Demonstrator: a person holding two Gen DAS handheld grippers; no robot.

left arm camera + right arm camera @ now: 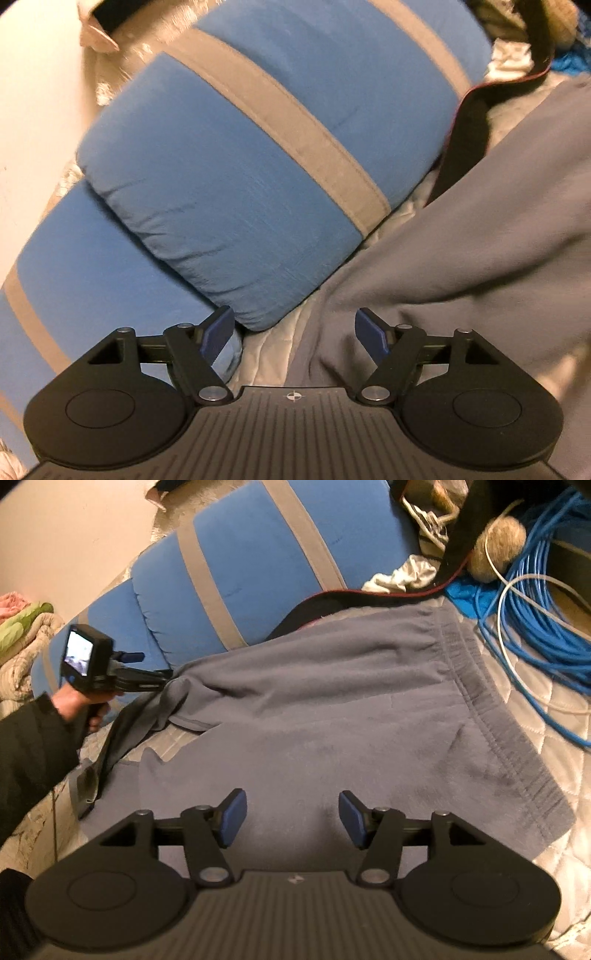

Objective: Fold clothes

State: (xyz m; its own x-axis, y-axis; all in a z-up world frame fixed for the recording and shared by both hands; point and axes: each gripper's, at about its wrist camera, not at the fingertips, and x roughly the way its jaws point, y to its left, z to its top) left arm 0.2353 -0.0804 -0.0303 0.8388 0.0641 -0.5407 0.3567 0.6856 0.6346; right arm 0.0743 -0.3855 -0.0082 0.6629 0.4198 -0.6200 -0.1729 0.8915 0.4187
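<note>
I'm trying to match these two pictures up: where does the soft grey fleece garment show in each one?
Left wrist view: the grey fleece garment fills the lower right, beside the open left gripper.
Right wrist view: it spreads across the middle, under the open right gripper.
Shared landmark: the blue pillow with grey stripes, just beyond the garment in both.

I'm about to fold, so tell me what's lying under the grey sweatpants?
The grey sweatpants lie on a quilted cream bedspread; a black garment pokes out behind them. Anything else beneath is covered.
</note>
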